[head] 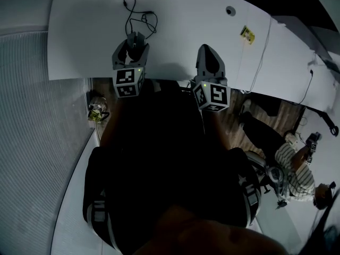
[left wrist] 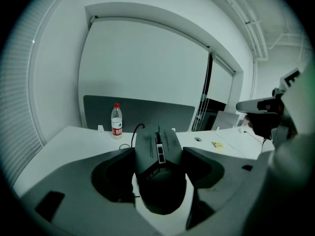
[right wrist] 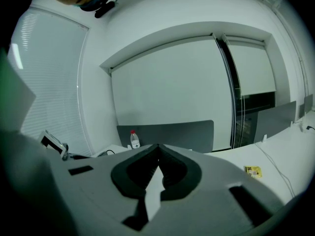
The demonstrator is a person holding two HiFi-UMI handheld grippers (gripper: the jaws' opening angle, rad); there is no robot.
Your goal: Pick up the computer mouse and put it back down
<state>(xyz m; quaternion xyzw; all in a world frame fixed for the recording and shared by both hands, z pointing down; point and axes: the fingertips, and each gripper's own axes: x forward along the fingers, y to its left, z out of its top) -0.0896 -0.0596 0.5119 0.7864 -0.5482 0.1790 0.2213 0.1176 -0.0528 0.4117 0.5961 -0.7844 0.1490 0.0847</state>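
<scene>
Evidently the left gripper (head: 136,45) was clenched on the computer mouse (left wrist: 160,166). In the left gripper view its jaws pressed against the mouse's two flanks, with the scroll wheel facing up and the nose pointing toward 12 o'clock. In the head view the mouse sat over the white desk (head: 85,31) near its 6 o'clock edge. Its black cable (head: 139,15) looped away loosely toward 12 o'clock. Whether the mouse's base was touching the desk or hanging just above it could not be told from these views.

The right gripper (right wrist: 157,154) was closed on nothing, its jaws meeting at the tips. It hung at 3 o'clock of the left one, apart from the mouse. A water bottle (left wrist: 116,121) stood far off toward 11 o'clock against the grey divider, and a yellow tag (head: 247,34) lay well away toward 2 o'clock.

By my reading the mouse was in hand and the set-down was yet to come. To do it well, the mouse should be kept level and lowered straight, with the cable left slack so it could not tug the nose sideways. The jaws should part only once the whole base lay flat on the desk, opening evenly so neither side nudged it. The gripper should then draw back toward 6 o'clock, clear of the cable.
</scene>
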